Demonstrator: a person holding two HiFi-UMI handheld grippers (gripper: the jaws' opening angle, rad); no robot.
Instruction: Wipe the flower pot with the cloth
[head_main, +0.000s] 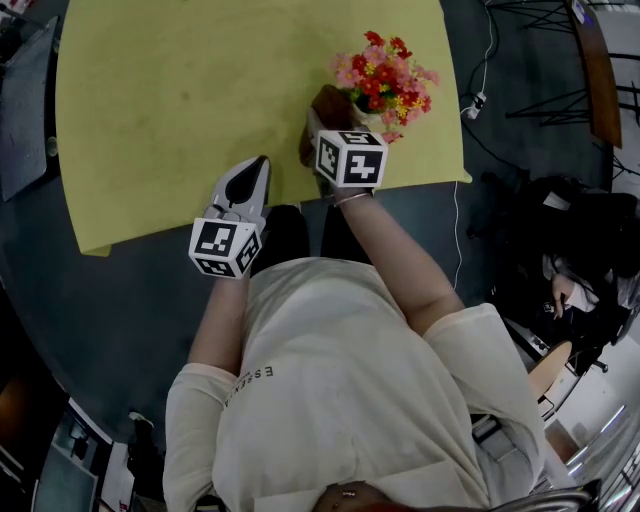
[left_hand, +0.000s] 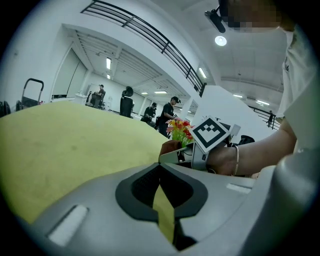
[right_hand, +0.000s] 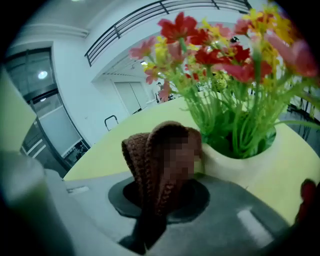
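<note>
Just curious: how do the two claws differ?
The right claw grips a brown knitted cloth; the left claw is shut on nothing. The right claw is beside the cream flower pot; the left claw is apart from it, over the yellow-green table. Both carry marker cubes.

The flower pot (right_hand: 235, 167) is a cream, round pot that stands upright near the front right edge of the yellow table (head_main: 180, 100). It holds red, pink and yellow flowers on green stems. The brown knitted cloth (right_hand: 142, 165), folded and clamped in the right gripper (right_hand: 150, 200), touches the pot's side at the rim.
</note>
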